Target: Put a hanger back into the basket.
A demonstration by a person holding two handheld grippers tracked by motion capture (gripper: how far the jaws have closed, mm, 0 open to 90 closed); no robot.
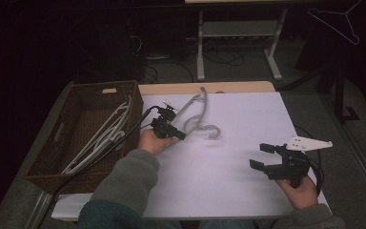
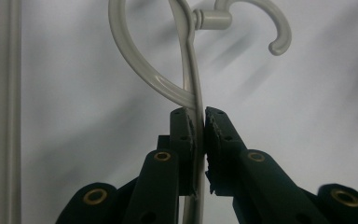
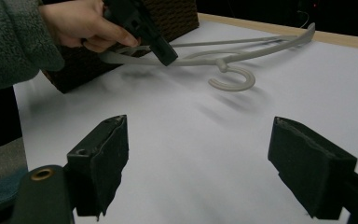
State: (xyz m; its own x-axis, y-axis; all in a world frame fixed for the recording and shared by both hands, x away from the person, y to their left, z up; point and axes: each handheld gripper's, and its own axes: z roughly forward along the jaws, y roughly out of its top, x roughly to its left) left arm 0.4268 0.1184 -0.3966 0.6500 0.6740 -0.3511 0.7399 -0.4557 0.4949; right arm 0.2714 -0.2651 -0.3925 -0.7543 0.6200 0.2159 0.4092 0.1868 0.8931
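A grey plastic clothes hanger (image 1: 196,116) hangs just above the white table (image 1: 238,157) near its far left part, its hook (image 1: 213,130) pointing toward the middle. My left gripper (image 1: 180,136) is shut on the hanger's arm, beside the brown wicker basket (image 1: 83,138). In the left gripper view the two pads pinch the hanger's thin rim (image 2: 196,116), with the hook (image 2: 265,23) above. My right gripper (image 1: 262,156) rests open at the table's right front, nothing between its pads (image 3: 105,158). The right gripper view shows the hanger (image 3: 233,58) lifted off the table, held by the other gripper.
Several pale hangers (image 1: 107,133) lie in the wicker basket at the table's left. A wire hanger (image 1: 343,19) hangs in the dark at the far right. Desk legs (image 1: 238,43) stand on the floor behind the table.
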